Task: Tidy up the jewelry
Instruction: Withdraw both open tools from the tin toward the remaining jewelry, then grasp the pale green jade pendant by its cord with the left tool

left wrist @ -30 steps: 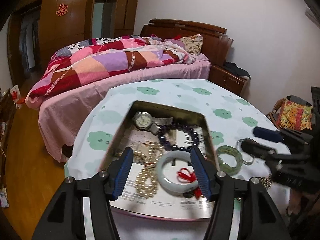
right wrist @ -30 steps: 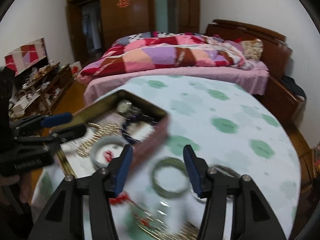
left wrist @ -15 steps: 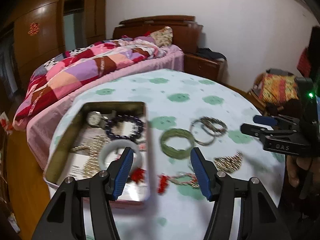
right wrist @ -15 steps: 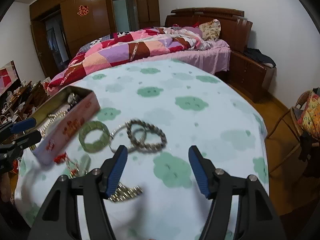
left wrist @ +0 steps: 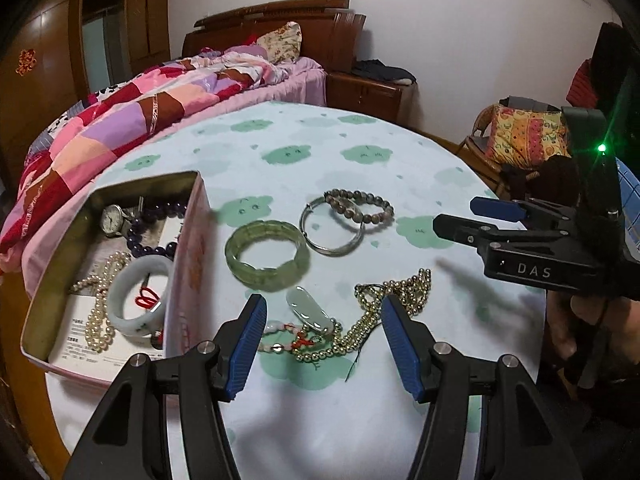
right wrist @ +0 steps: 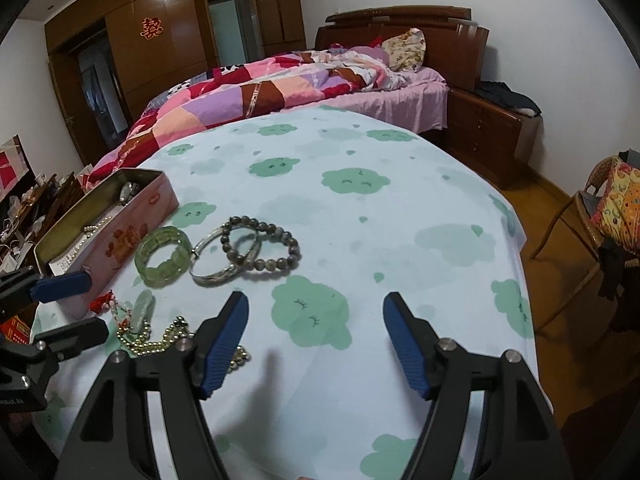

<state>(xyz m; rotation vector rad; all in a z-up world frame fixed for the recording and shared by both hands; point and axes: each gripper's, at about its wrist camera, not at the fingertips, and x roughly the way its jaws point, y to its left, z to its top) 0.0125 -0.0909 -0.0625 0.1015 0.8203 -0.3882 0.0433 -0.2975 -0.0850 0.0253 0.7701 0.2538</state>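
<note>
Round surface (left wrist: 360,128) under a pale cloth printed with green clouds. At its left edge sits an open pink tin (left wrist: 188,264), holding a wristwatch (left wrist: 111,218), a dark purple bead bracelet (left wrist: 154,232), a pearl strand (left wrist: 100,308) and a white jade bangle (left wrist: 136,300) with a red cord inside its ring. Just right of the tin, loose on the cloth, lies a green jade bangle (left wrist: 266,254); beside it, farther right, a silver bangle (left wrist: 332,226) lies overlapped by a grey-brown bead bracelet (left wrist: 360,204). Nearer the camera lie a pale green oval pendant (left wrist: 310,310) on a red-and-pink beaded cord (left wrist: 286,342), touching a heap of gold bead chain (left wrist: 384,308). The left gripper (left wrist: 322,344) hangs over this near cluster, jaws apart, the pendant and part of the chain showing between the blue pads (left wrist: 250,340), which press on nothing. The right gripper (right wrist: 316,344) hovers over bare cloth to the right of the jewelry; its jaws have just been opening and stand wide apart, nothing between them. In the left wrist view the right gripper shows at the right edge, held in a person's hand (left wrist: 580,320), with a green light lit above it. Beyond the surface: a bed (right wrist: 300,92) with a patchwork quilt, dark wooden wardrobes (right wrist: 168,40), and at far right a wicker chair (right wrist: 580,220) with a patterned cushion.
</note>
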